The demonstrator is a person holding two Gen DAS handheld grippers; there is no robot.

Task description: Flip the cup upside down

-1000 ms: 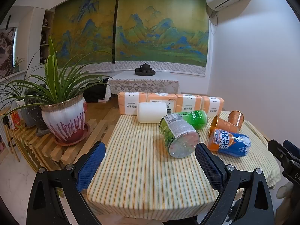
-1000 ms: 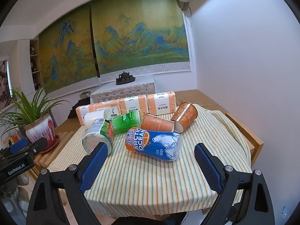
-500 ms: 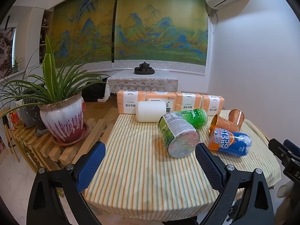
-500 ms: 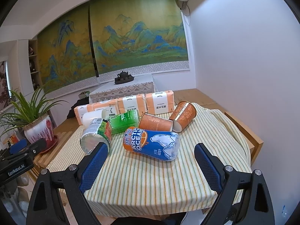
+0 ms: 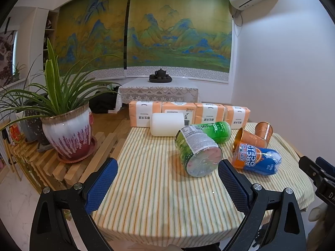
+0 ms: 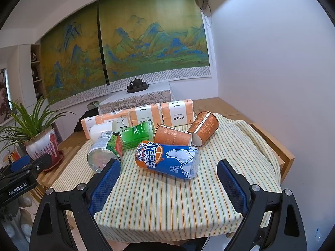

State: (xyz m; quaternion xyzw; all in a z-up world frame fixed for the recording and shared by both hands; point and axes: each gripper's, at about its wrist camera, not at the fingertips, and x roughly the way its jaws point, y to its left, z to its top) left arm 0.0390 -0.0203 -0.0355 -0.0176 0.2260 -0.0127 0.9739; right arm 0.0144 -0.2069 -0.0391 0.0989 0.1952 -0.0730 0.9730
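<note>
Two orange patterned paper cups lie on their sides on the striped tablecloth: one [image 6: 172, 135] [image 5: 248, 138] with its mouth to the right, one [image 6: 204, 127] [image 5: 264, 130] tilted behind it. My left gripper [image 5: 167, 177] is open and empty, above the table's near edge, facing a lying green-labelled bottle [image 5: 196, 153]. My right gripper [image 6: 167, 177] is open and empty, just short of a lying blue and orange Arctic Ocean can [image 6: 169, 159], with the cups beyond it.
A second green bottle [image 6: 136, 133] and a white roll [image 5: 167, 124] lie behind. Orange tissue packs [image 5: 188, 113] line the table's far edge. A potted plant [image 5: 67, 133] stands on a slatted bench at left. The wall is close on the right.
Both grippers have drifted slightly toward the table. Nothing on the table has moved.
</note>
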